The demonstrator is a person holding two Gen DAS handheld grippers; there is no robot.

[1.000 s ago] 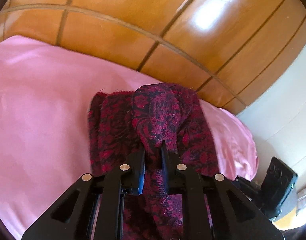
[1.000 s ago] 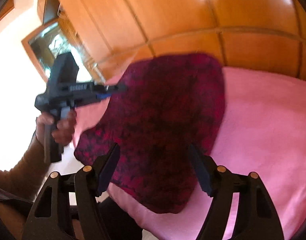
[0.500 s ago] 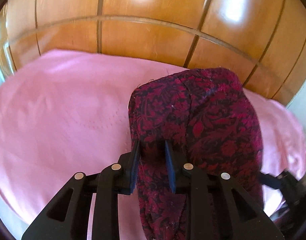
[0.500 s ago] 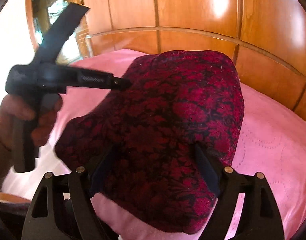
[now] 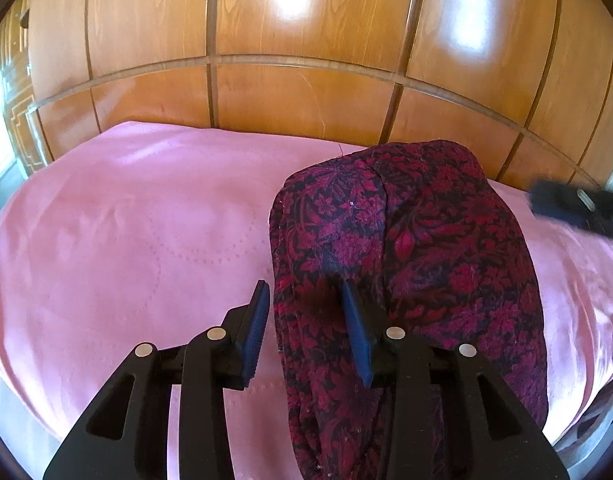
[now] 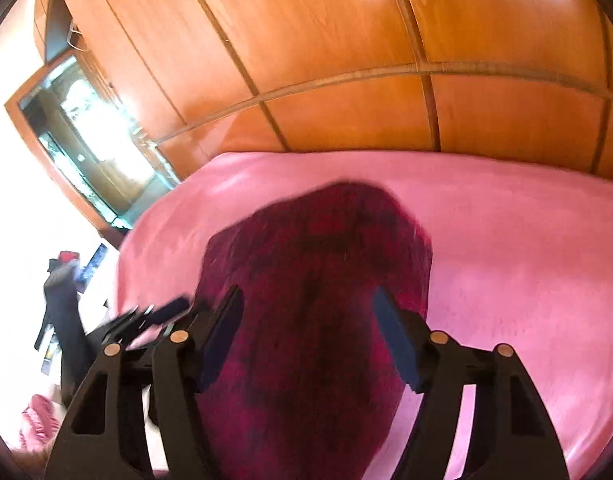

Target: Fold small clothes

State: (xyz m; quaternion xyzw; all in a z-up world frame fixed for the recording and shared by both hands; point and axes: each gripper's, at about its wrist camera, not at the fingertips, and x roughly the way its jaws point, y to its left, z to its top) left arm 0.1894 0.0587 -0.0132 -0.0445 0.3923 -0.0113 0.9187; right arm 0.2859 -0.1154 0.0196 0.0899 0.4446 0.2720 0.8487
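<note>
A dark red and black floral garment lies folded on the pink bed sheet. My left gripper is open, its left finger over the sheet and its right finger over the garment's left edge, holding nothing. In the right wrist view the garment is blurred and lies between the wide-open fingers of my right gripper. The right gripper also shows as a blurred black shape at the right edge of the left wrist view. The left gripper shows blurred at the lower left of the right wrist view.
A glossy wooden panelled wall stands behind the bed. A doorway with a wooden frame is at the left in the right wrist view. The pink sheet extends to the right of the garment.
My left gripper has opened and let go of the garment, which now lies on the sheet. My right gripper has swung and stayed open over the garment.
</note>
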